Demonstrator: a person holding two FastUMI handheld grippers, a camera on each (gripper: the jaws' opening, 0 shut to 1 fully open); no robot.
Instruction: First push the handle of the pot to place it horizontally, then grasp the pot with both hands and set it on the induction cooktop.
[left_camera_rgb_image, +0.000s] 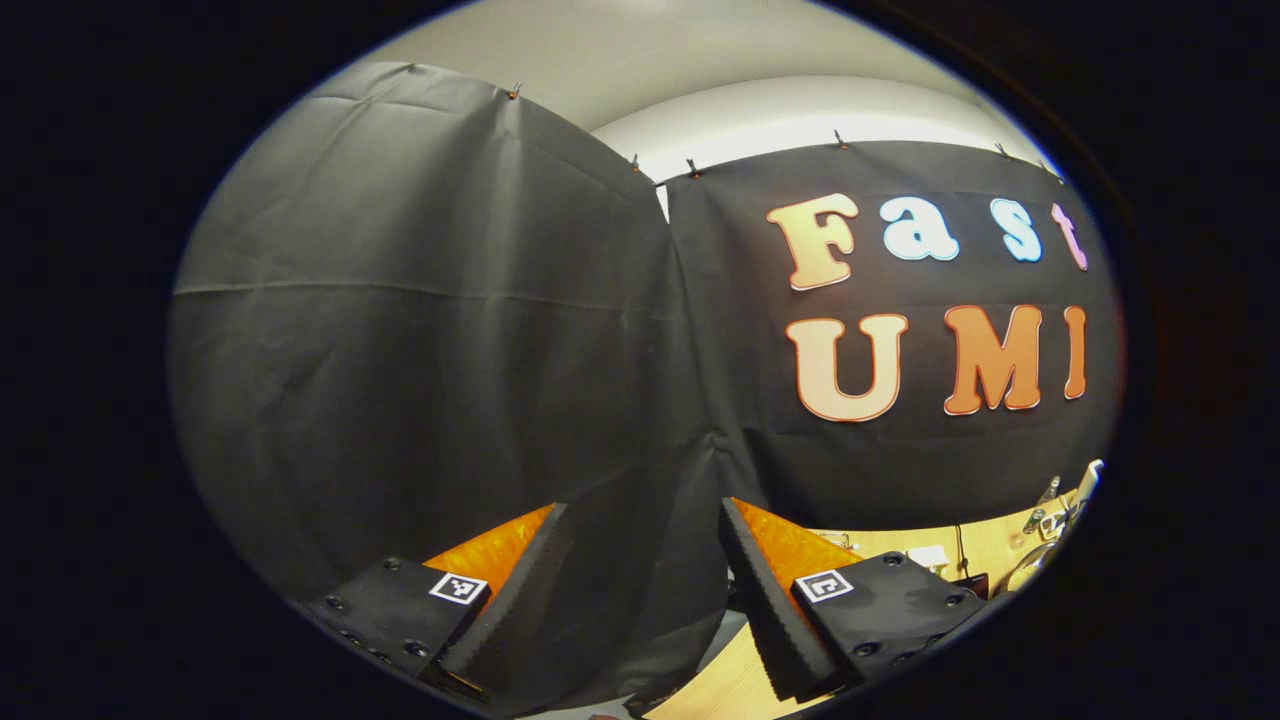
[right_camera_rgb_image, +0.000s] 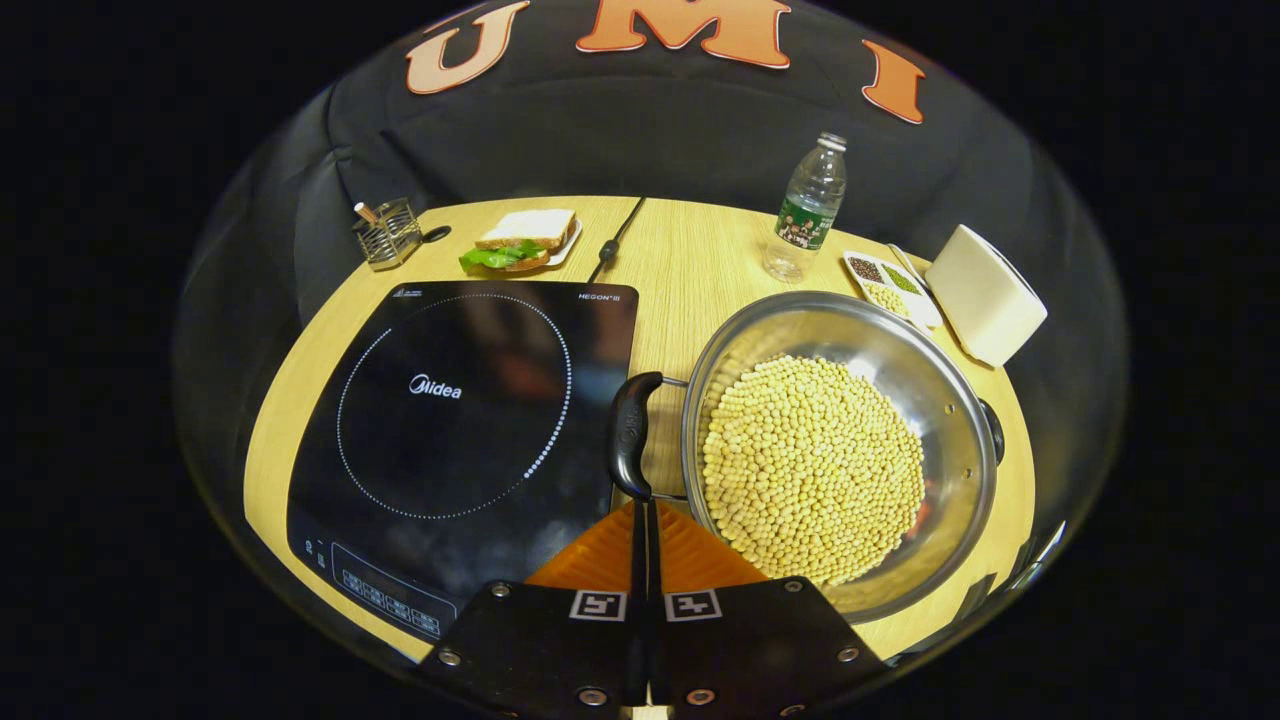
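right hand-held gripper (right_camera_rgb_image: 645, 515): fingers together, nothing between them, tips just at near end of pot handle (right_camera_rgb_image: 632, 432)
left hand-held gripper (left_camera_rgb_image: 645, 590): fingers apart, empty, facing booth wall
pot (right_camera_rgb_image: 950, 400): full of soybeans (right_camera_rgb_image: 812, 470), on table (right_camera_rgb_image: 690, 260), right of induction cooktop (right_camera_rgb_image: 455, 420)
handle: on pot's left side, pointing near-far
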